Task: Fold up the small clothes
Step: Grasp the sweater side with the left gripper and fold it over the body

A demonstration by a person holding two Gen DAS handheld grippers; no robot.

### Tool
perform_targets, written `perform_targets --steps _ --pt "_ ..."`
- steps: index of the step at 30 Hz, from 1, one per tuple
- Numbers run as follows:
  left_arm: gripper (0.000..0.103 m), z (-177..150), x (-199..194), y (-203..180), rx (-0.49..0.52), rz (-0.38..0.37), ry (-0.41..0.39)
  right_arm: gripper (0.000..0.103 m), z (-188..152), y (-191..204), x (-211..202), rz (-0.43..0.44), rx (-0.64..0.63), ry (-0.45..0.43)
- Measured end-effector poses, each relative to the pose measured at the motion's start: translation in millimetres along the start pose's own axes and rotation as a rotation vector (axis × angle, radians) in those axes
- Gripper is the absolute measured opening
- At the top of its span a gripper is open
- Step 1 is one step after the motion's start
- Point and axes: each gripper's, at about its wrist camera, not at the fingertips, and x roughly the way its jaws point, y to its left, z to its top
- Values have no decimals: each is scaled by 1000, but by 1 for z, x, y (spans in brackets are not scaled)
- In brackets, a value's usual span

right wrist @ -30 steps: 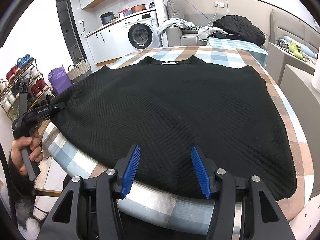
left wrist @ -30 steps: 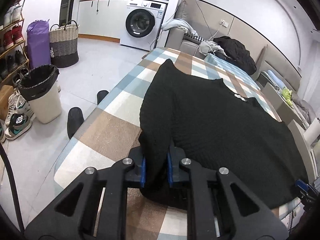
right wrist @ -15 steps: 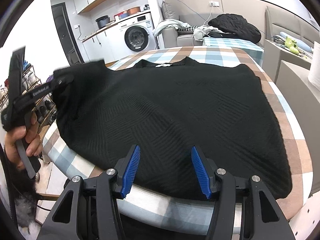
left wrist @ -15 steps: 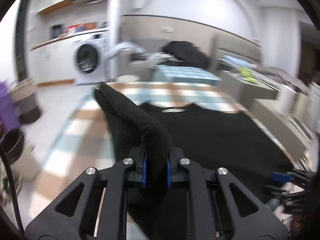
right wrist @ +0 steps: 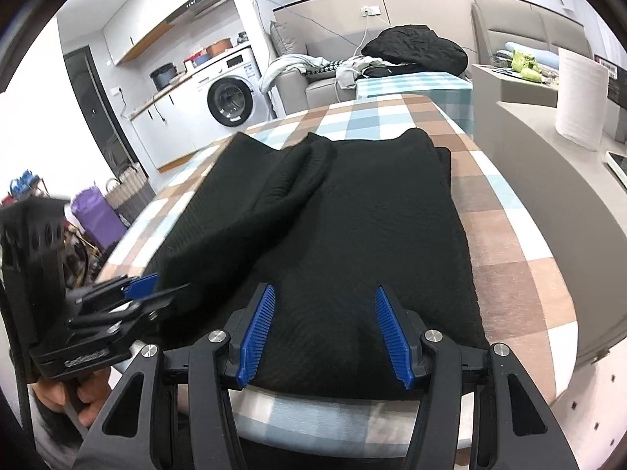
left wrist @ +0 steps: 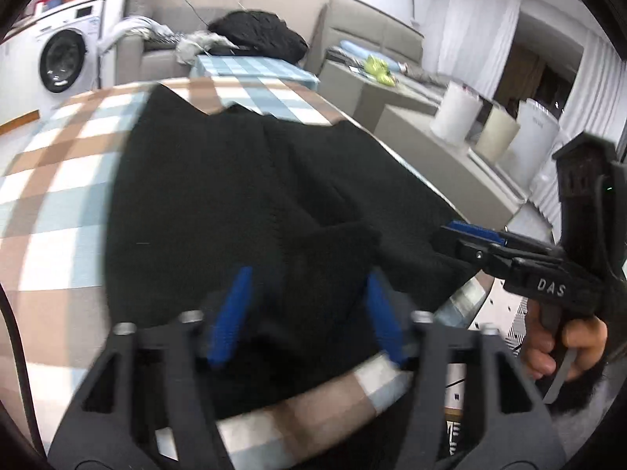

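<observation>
A lived-in room with a washing machine (right wrist: 229, 102) and a grey sofa (right wrist: 313, 86) at the back frames a round bench (right wrist: 521, 258) covered in a brown, blue and white checked cloth. The right tool (right wrist: 325, 329) hovers at the near rim of the bench with its blue pads standing well apart, pressing on nothing; the hem of the black knitted sweater (right wrist: 352, 235) lies beneath and between them. The left tool (left wrist: 305, 317), blurred in its own view, has just been opening its jaws: its blue pads now stand wide, with a fold of the black sweater lying between them but no longer pinched. In the right wrist view the left tool sits low at the left, its tips at the edge of the folded-over flap, and a hand (right wrist: 74, 395) grips its handle. In the left wrist view the right tool shows at the far right, just beside the sweater's edge, with a hand (left wrist: 564, 348) on its trigger. The sweater lies flat on the bench, its left side laid over the middle as a long diagonal flap, its right side tucked in a straight line. Beyond it, a black garment (right wrist: 415, 49) is heaped on the sofa, and a white paper roll (right wrist: 580, 98) stands on a side counter to the right
</observation>
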Motion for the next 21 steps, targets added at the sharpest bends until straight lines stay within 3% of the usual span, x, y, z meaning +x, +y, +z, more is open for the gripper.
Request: perform_targets --steps 6,9,11,17,21 --pt "74 -7 -60 50 -45 86 -102 55 7 15 7 95 16 22" --pt "74 -12 -72 72 -68 131 -113 55 11 25 17 123 12 46" --pt "74 -17 -73 86 -83 157 -107 55 13 29 28 151 30 68" --pt "74 -24 -65 104 -129 182 -87 55 20 10 46 209 237 79" --pt "74 -26 -56 102 -139 179 -83 55 22 21 45 210 166 88"
